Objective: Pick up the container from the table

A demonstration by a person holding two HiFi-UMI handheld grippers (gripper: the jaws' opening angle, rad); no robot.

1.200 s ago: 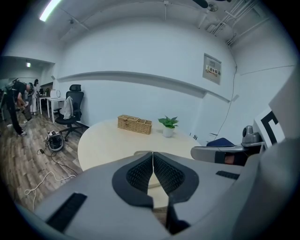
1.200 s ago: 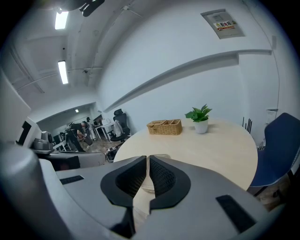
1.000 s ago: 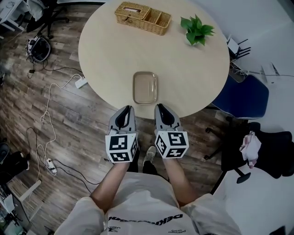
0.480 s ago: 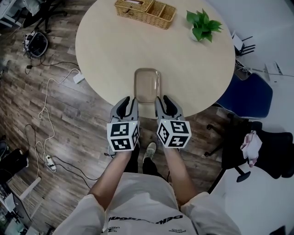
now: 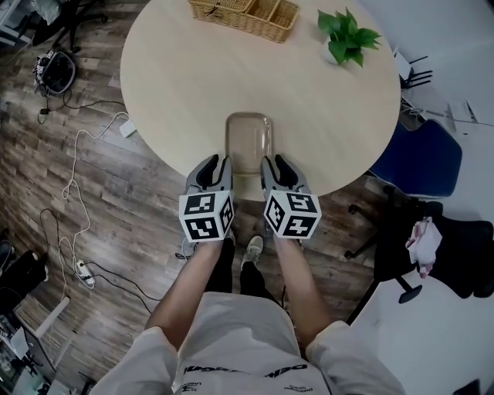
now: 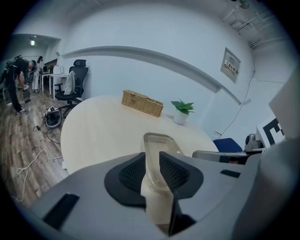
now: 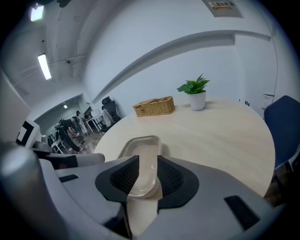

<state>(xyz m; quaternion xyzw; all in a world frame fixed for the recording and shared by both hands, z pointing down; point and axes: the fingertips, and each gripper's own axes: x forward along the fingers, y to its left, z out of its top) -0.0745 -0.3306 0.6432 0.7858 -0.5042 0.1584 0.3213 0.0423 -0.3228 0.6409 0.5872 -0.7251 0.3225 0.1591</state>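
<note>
A clear, shallow rectangular container lies on the round beige table, close to its near edge. My left gripper is at the container's near left corner and my right gripper at its near right corner. Both pairs of jaws have just been opening and stand open. In the left gripper view the container shows through the gap of the left gripper. In the right gripper view the container runs into the gap of the right gripper. The pads do not press on it.
A wicker basket and a small potted plant stand at the table's far side. A blue chair is tucked in at the right, and beyond it a black chair holds a cloth. Cables trail over the wooden floor at the left.
Both grippers have moved forward and down from in front of the table's edge to the container's near end, and their jaws now stand apart.
</note>
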